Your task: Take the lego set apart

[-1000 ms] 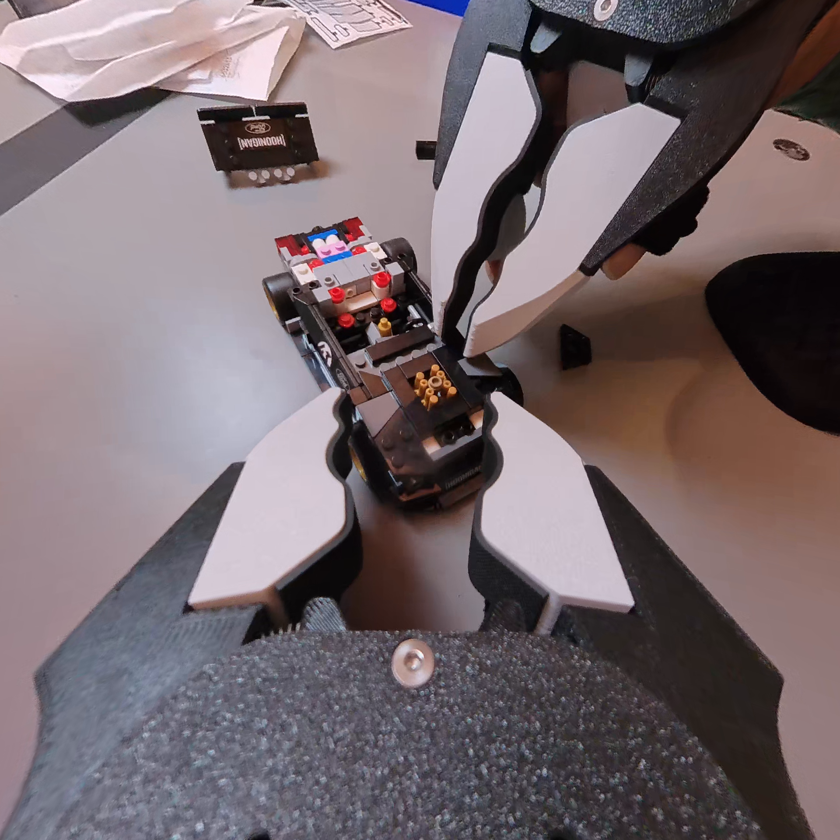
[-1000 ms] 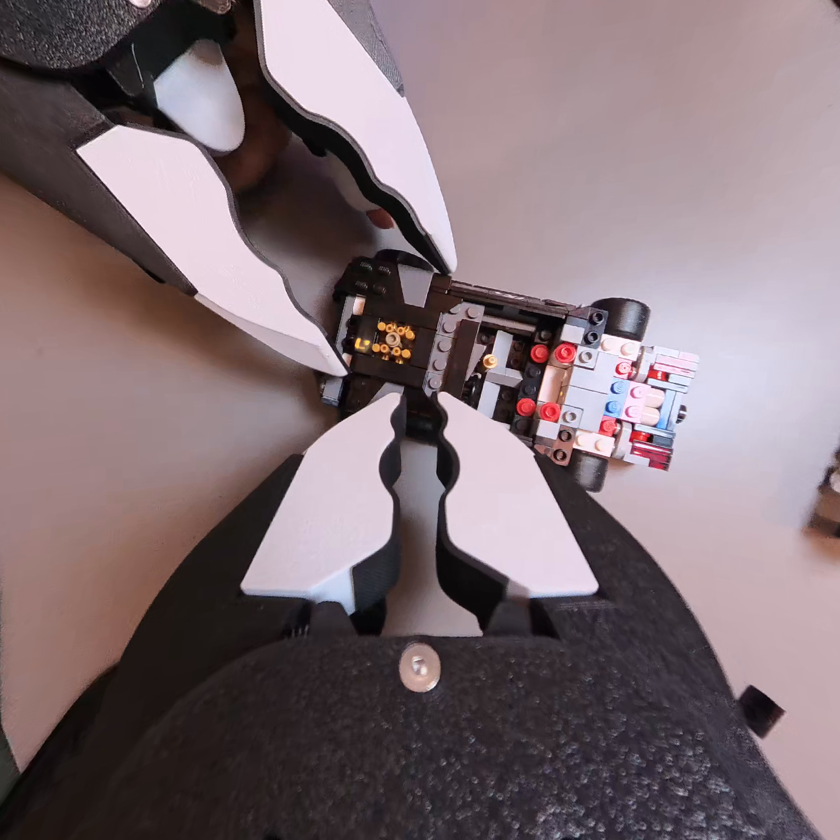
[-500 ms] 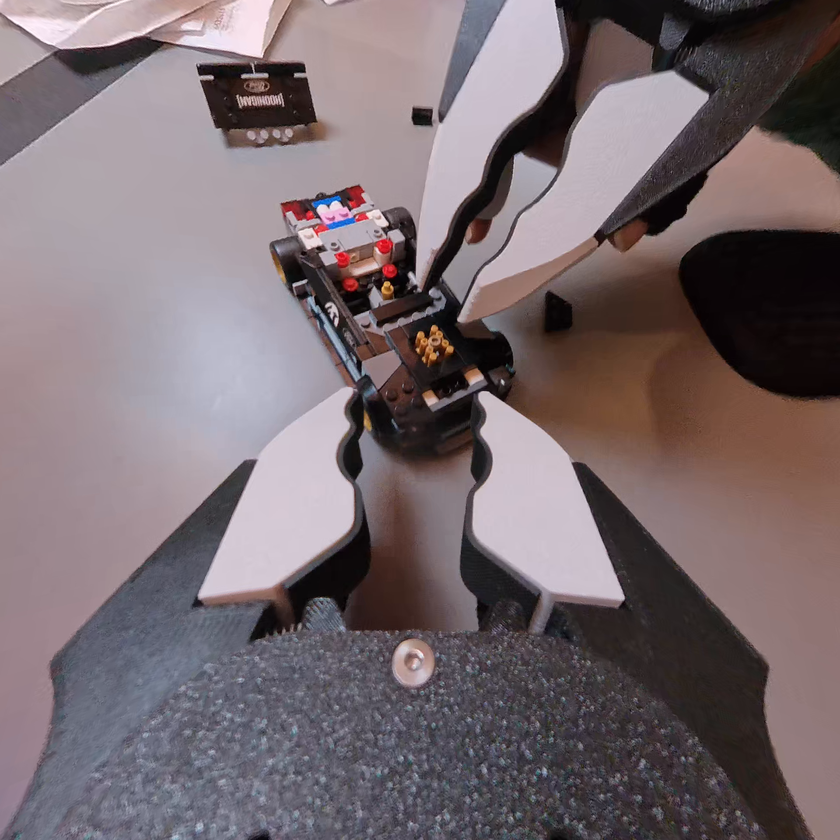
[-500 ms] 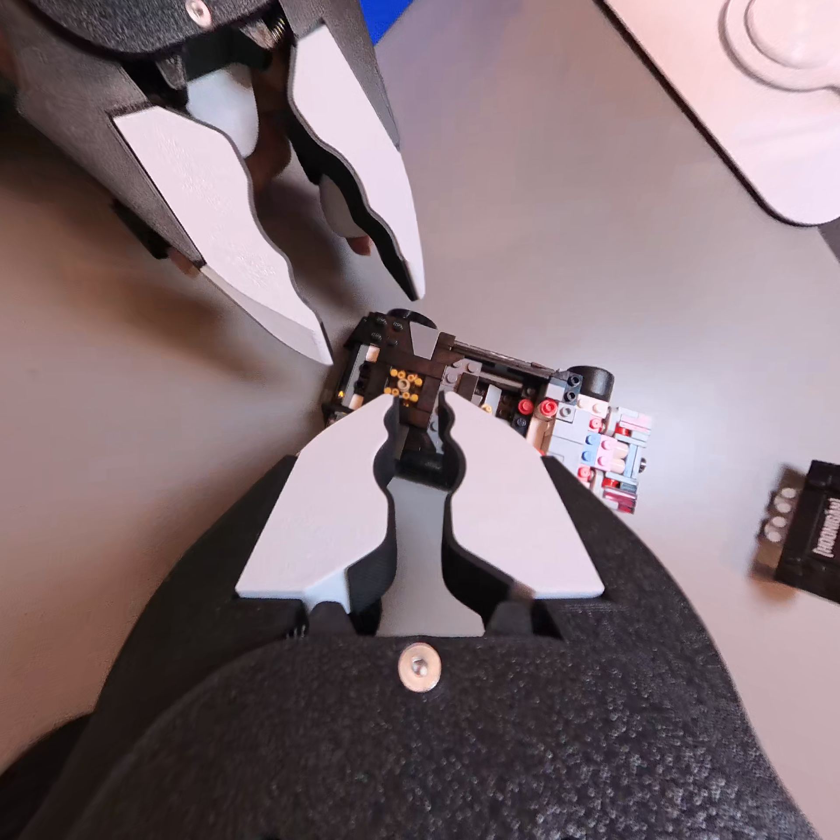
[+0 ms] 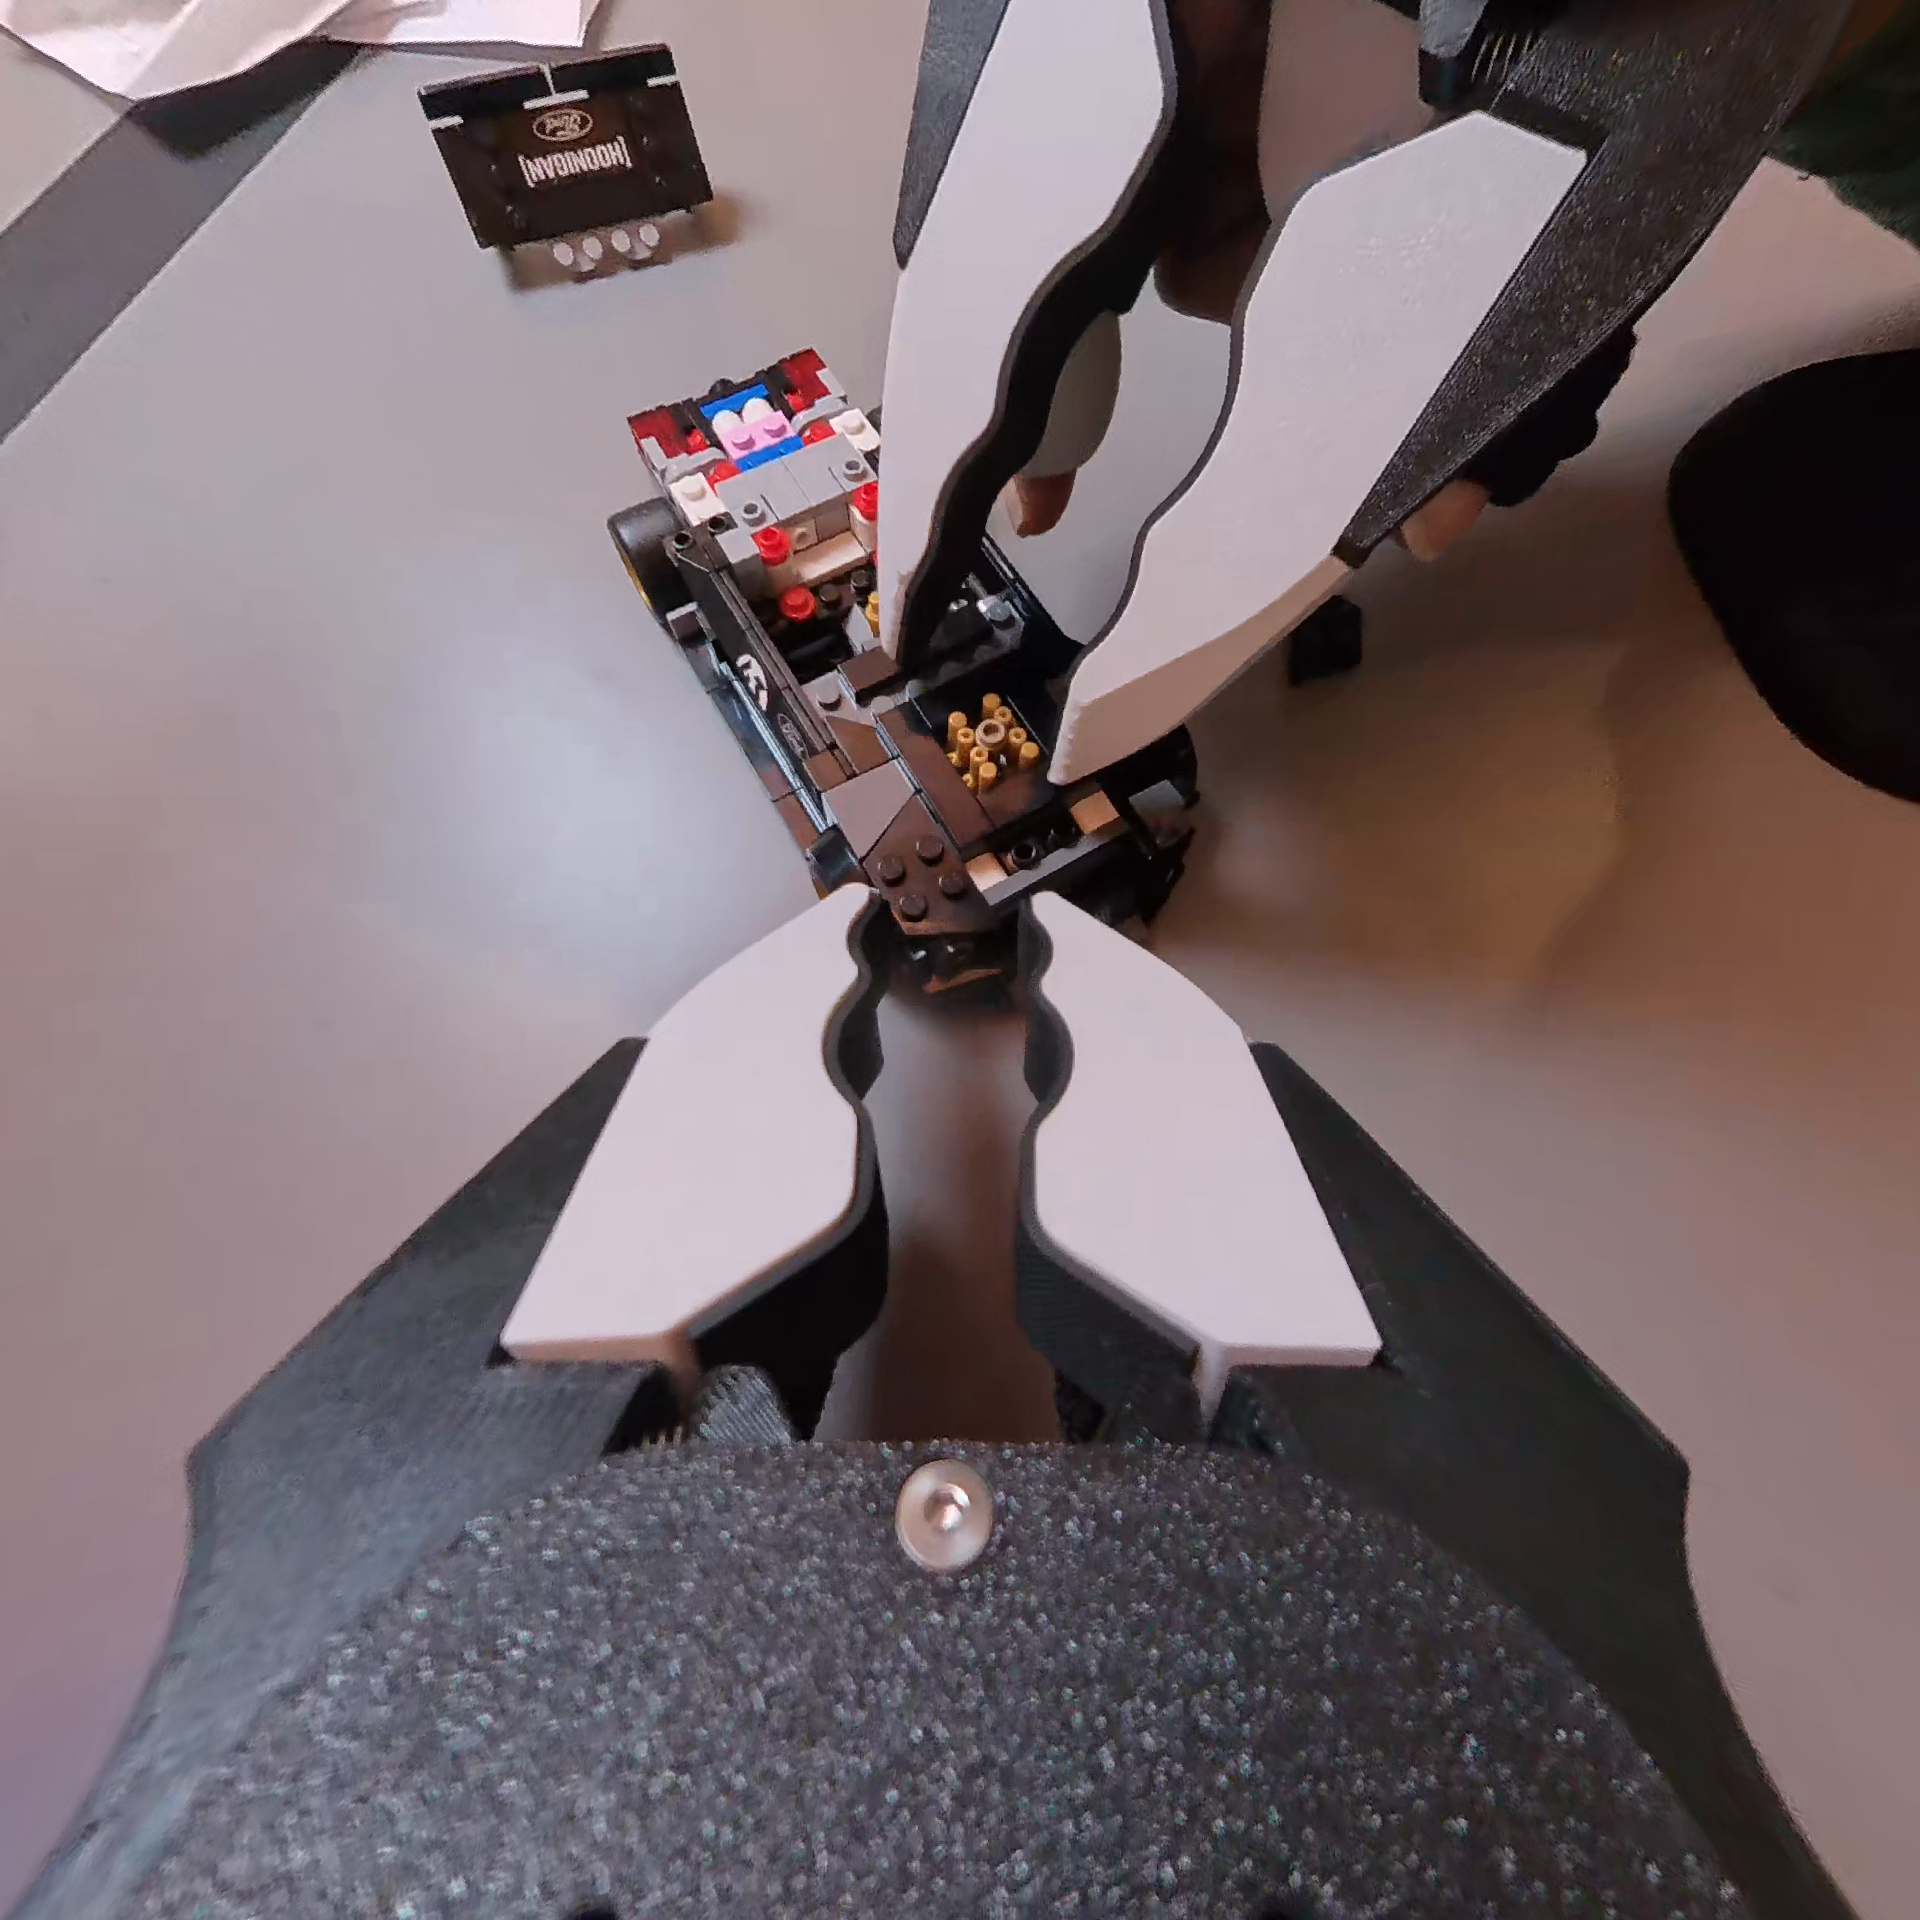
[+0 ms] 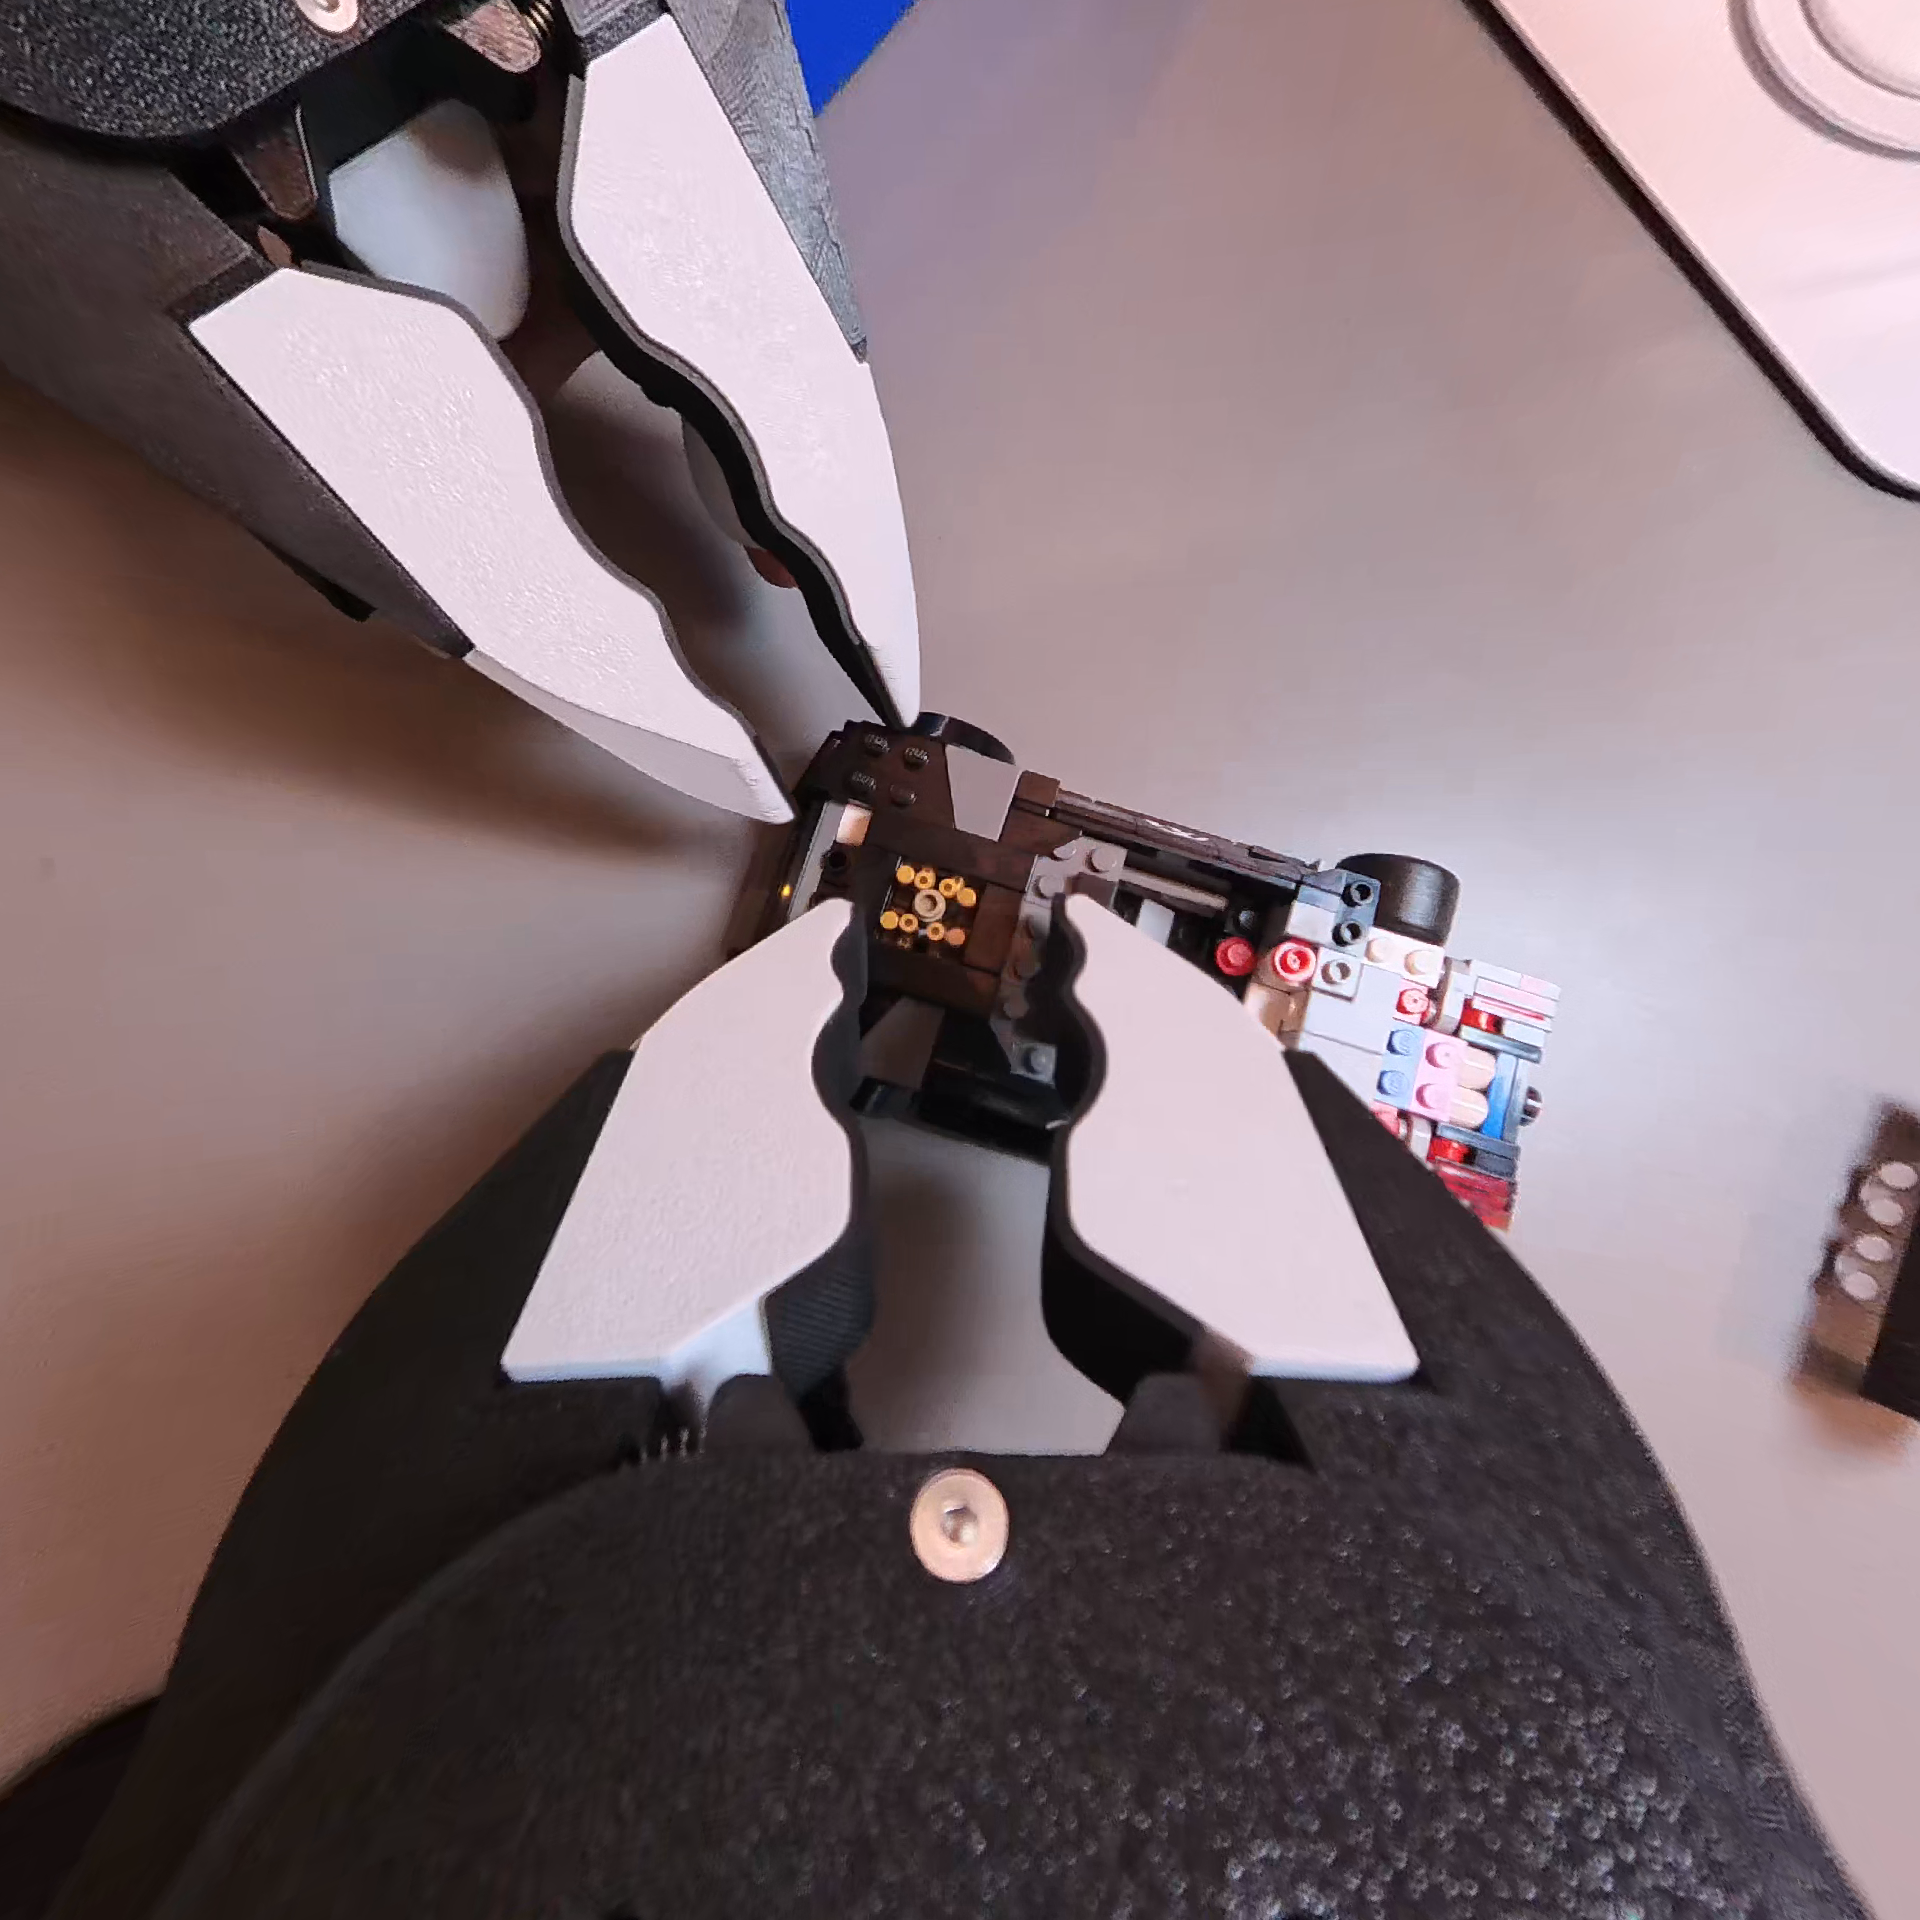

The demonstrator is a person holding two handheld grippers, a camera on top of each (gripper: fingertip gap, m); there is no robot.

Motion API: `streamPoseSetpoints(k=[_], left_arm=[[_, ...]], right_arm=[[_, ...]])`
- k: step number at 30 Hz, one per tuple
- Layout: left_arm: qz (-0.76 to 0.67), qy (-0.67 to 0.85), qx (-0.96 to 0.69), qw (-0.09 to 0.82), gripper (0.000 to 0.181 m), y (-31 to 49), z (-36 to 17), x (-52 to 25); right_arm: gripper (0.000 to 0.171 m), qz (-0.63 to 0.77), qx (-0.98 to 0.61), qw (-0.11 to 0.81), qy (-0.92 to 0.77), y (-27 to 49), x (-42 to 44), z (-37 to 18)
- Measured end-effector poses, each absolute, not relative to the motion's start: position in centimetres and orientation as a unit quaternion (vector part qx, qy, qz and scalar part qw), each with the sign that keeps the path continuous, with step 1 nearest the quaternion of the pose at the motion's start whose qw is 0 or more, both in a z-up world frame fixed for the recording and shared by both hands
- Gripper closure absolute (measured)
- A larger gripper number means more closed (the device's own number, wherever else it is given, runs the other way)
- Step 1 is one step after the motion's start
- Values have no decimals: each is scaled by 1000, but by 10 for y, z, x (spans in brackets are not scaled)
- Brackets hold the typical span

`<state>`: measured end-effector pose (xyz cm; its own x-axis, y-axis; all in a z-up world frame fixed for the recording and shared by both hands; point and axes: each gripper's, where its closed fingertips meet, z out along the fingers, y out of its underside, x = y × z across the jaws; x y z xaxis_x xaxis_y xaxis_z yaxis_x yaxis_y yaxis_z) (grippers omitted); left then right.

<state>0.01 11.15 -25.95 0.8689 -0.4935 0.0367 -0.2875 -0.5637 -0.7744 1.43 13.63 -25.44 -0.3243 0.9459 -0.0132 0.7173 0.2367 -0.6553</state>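
The lego car [image 5: 769, 686] stands on the grey table, partly stripped, with a black hood block that carries gold studs [image 5: 987, 743]. My left gripper [image 5: 951, 909] is shut on the car's front end. My right gripper [image 5: 987, 707] comes down from above, jaws open, with one finger ahead of the gold-stud block and one behind it. In the right wrist view the car [image 6: 1351, 987] lies crosswise. There my right gripper [image 6: 956, 909] straddles the gold-stud block [image 6: 925, 904], and the left gripper [image 6: 842, 764] pinches the car's front corner.
A black printed lego panel [image 5: 566, 156] lies beyond the car and also shows in the right wrist view [image 6: 1870, 1278]. A small black piece [image 5: 1325, 644] lies right of the car. White paper [image 5: 312, 21] is at the far left, a dark round object [image 5: 1818, 571] at the right, and a white tray [image 6: 1714, 208] at the far right. Both grippers' tips are close together, under 4 cm apart. The black printed lego panel [image 5: 566, 156] sits 20 centimeters or so from the ends of my right fingers.
My left gripper has narrowed from wide open and closed on the car's front end. My right gripper has widened and come down over the gold-stud block.
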Motion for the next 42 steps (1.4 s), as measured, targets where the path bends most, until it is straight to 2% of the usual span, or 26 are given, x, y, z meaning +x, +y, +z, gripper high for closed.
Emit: streamPoseSetpoints(k=[13,14,15,18,21,24,27,42], left_arm=[[-78,235,-879,408,165,113,-258,-1],[-83,241,-875,411,180,112,-256,2],[-87,234,-866,433,181,114,-248,4],[-27,249,-873,419,181,117,-246,-6],[-58,242,-877,411,181,113,-251,-1],[-72,228,-886,398,163,111,-257,-2],[-99,216,-890,389,158,110,-262,0],[-89,222,-891,387,162,109,-265,-2]], right_arm=[[139,317,-574,181,-733,132,18,-257],[138,319,-577,180,-730,133,18,-257],[139,321,-578,179,-729,132,18,-257],[138,326,-576,175,-729,130,18,-258],[138,327,-576,173,-729,128,18,-258],[138,326,-575,177,-729,129,18,-258],[138,330,-575,176,-728,129,18,-258],[138,340,-576,182,-721,130,18,-257]])
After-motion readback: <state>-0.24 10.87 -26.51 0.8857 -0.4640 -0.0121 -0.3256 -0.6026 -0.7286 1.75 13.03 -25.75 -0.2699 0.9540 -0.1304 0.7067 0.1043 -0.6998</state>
